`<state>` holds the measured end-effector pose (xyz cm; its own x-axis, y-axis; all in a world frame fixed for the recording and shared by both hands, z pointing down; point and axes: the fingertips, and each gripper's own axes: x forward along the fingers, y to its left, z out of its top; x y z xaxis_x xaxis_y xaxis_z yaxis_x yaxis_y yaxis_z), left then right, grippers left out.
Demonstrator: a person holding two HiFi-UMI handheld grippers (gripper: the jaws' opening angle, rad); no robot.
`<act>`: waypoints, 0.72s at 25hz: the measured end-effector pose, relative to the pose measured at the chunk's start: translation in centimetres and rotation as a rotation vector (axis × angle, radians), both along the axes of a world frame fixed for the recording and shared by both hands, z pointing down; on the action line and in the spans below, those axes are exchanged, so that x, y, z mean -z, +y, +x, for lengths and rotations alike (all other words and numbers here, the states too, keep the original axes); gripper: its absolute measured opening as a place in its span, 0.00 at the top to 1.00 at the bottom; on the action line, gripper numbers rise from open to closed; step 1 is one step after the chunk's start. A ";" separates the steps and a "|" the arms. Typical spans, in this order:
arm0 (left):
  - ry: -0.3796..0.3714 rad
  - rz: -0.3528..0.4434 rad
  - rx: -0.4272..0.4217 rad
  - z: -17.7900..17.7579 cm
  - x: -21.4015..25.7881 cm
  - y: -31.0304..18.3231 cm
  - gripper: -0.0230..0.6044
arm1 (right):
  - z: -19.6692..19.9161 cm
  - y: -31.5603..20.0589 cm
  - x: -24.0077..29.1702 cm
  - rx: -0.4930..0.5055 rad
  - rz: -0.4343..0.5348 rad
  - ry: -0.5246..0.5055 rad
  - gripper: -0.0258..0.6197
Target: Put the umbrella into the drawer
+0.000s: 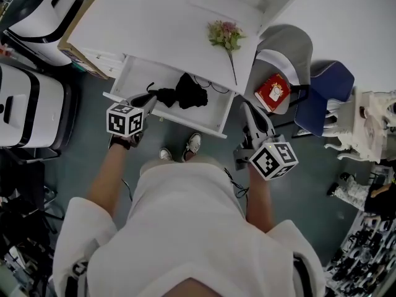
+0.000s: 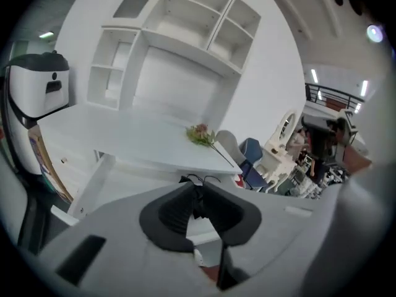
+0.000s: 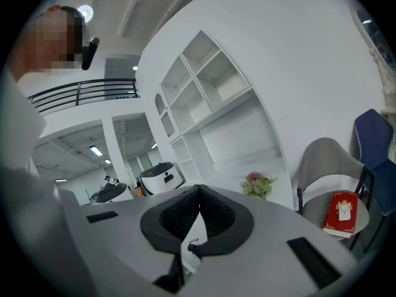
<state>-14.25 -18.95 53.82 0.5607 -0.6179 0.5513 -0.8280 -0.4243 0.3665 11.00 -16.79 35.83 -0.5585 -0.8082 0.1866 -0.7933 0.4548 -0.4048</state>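
A black folded umbrella (image 1: 185, 94) lies crumpled inside the open white drawer (image 1: 133, 72) under the desk. My left gripper (image 1: 150, 96) hovers at the drawer's front left, its tips just beside the umbrella's thin end. In the left gripper view the left gripper (image 2: 197, 188) has its pads drawn together, nothing pinched between them; black bits of the umbrella (image 2: 186, 179) peek above the tips. My right gripper (image 1: 246, 106) hangs to the right of the drawer's corner. Seen in its own view, that gripper (image 3: 198, 192) is shut and empty.
The white desk (image 1: 167, 30) carries a small bunch of flowers (image 1: 226, 36). A grey chair (image 1: 288, 48) with a red book (image 1: 273, 91) on its seat stands right of the drawer, a blue chair (image 1: 328, 85) beyond. White machines (image 1: 31, 104) stand at the left.
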 end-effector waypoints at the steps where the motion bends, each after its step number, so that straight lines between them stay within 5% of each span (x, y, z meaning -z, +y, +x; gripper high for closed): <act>1: 0.013 0.022 0.015 -0.4 0.8 0.1 0.89 | -0.1 0.2 0.2 0.004 0.009 0.007 0.96; 9: 0.015 0.284 0.113 -3.8 10.9 1.5 0.94 | 0.4 1.4 2.3 -0.033 0.128 0.139 0.96; 18: -0.055 0.641 0.410 -12.9 22.2 6.0 0.94 | 0.7 1.6 6.0 -0.081 0.224 0.145 0.96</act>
<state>-27.15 -12.96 31.63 0.1992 -0.9793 0.0350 -0.9752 -0.1946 0.1053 11.74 -15.18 29.86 -0.4710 -0.8792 0.0712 -0.8730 0.4530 -0.1807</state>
